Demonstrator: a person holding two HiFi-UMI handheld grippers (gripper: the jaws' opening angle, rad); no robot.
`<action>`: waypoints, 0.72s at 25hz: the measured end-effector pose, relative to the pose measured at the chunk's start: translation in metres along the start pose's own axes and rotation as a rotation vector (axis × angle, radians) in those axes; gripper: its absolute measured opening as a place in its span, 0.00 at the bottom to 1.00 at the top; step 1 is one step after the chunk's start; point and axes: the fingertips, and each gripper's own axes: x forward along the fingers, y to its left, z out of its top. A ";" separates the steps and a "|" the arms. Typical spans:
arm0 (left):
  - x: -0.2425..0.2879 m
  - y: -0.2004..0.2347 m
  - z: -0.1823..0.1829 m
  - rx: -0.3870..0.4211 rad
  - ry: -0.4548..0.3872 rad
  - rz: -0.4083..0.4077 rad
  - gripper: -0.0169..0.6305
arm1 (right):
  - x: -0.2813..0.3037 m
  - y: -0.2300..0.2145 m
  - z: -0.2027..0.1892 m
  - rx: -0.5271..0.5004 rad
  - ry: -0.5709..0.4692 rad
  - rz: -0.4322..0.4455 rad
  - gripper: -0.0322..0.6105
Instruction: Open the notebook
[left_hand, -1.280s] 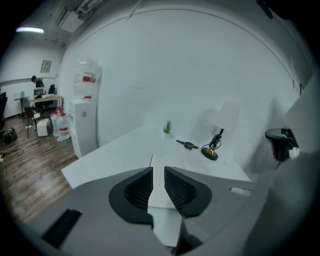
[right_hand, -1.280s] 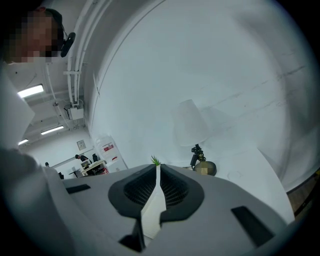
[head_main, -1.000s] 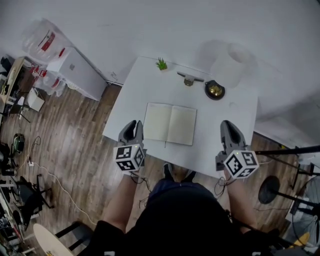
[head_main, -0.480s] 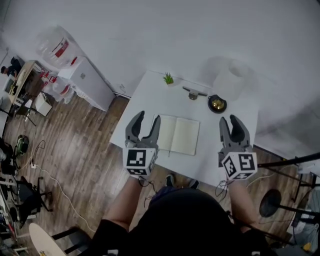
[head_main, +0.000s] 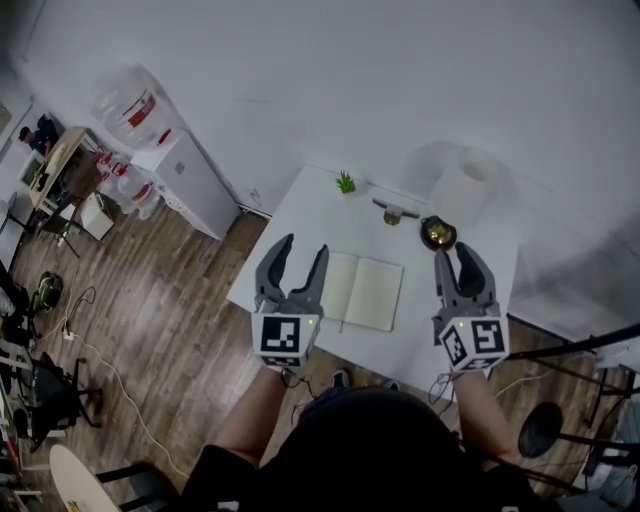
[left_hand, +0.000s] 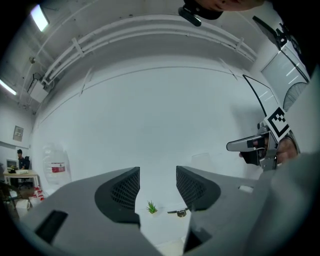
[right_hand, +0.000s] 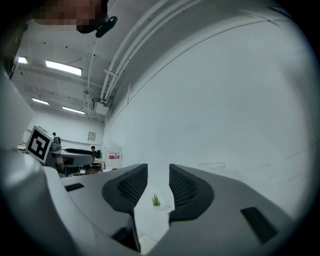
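At the centre of the frame, on the white rectangular bench (head_main: 300, 215), the cream-paged paper notebook (head_main: 362, 291) lies open and flat between the grey left gripper (head_main: 297, 250), jaws wide, empty and just opened further, and the grey right gripper (head_main: 452, 252), jaws less far apart, empty, just eased slightly closer.

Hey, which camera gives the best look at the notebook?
The head view: the notebook lies open and flat on the white table, both pages visible. The left and right gripper views show at most a pale sliver below their jaws.
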 end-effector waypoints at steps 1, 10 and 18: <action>-0.001 -0.002 0.000 0.018 0.007 -0.003 0.36 | 0.000 0.001 0.000 -0.001 0.001 0.003 0.26; -0.001 -0.013 -0.010 0.036 0.053 -0.002 0.36 | -0.001 0.004 -0.002 -0.027 0.001 0.027 0.26; -0.003 -0.016 -0.012 0.020 0.032 0.008 0.36 | -0.007 0.007 -0.001 -0.027 0.002 0.049 0.26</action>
